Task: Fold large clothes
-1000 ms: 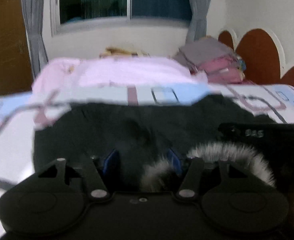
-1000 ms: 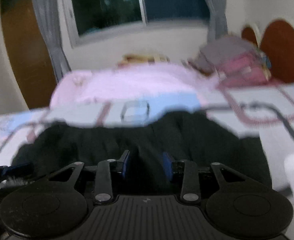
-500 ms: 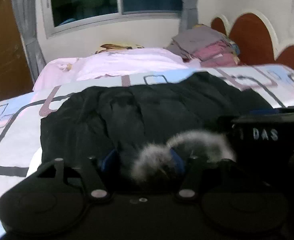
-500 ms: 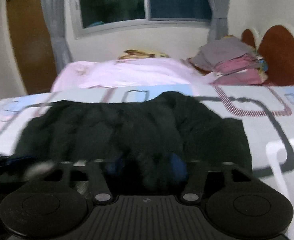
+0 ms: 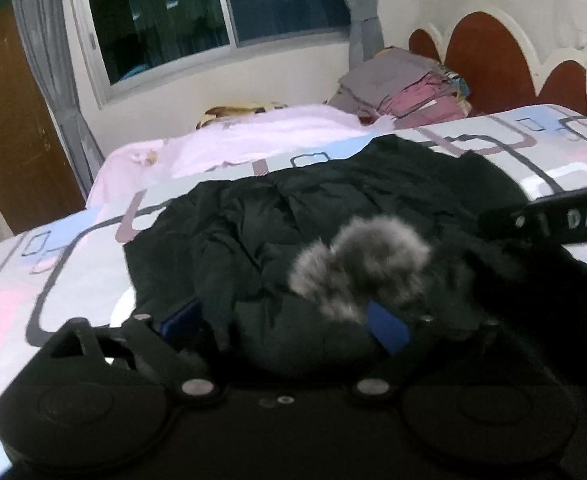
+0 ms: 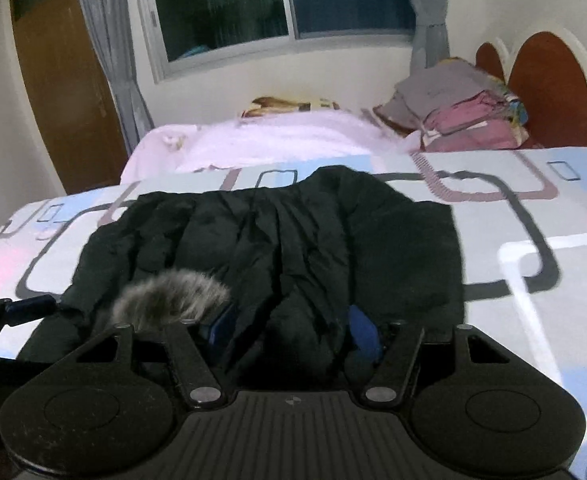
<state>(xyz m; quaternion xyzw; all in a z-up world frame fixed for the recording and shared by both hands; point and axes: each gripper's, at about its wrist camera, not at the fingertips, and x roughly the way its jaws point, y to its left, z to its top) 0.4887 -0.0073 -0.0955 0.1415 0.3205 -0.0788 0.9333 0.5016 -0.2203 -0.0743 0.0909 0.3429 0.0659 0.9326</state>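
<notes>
Right wrist view: we see black coat (image 6: 277,240) lying long across bed (image 6: 533,208), fur hood (image 6: 169,294) nearest us. Right tool (image 6: 289,330) and left tool (image 5: 285,324) both pinch coat.

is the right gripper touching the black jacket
Touching. In the right wrist view, folds of the black jacket bunch up between the right gripper and press against both of its blue fingers.

Black coat (image 6: 285,248) folds burying the blue pads (image 6: 363,330) of the right gripper (image 6: 289,332), fur trim (image 5: 357,264) smeared soft over the left gripper (image 5: 285,328), lettered strap (image 5: 553,220) cut by the frame edge, bedspread (image 6: 533,208) running out of frame, folded pile (image 6: 465,120) too blurred to sort
</notes>
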